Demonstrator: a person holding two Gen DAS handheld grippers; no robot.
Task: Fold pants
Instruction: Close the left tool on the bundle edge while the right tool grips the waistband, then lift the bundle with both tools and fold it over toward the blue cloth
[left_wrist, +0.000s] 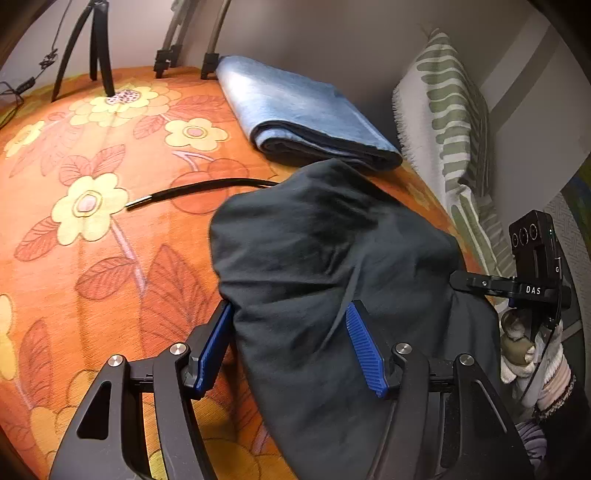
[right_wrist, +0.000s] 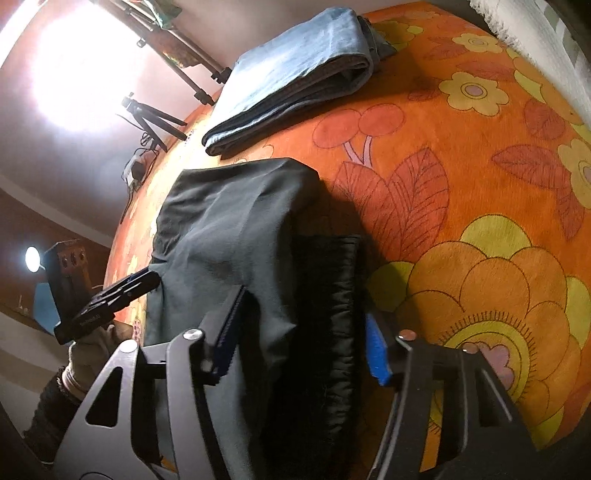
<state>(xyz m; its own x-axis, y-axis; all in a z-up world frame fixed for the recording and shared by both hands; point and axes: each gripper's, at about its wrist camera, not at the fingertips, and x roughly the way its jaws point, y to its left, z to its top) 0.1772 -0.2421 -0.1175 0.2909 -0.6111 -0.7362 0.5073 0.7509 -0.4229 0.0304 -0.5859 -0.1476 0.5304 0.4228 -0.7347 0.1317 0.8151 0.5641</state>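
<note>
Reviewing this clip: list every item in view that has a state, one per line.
dark pants: bunched and partly folded on the bedspread, between both grippers' jaws
drawstring: trailing loose across the bedspread
blue garment: folded, lying flat behind the pants
left gripper: jaws part open, fabric between
right gripper: jaws part open, waistband between

Both hand-held grippers tilt downward side by side: the left hand-held gripper (left_wrist: 291, 343) and the right hand-held gripper (right_wrist: 303, 332) each hold blue-padded jaws partway apart, dark cloth between them.
</note>
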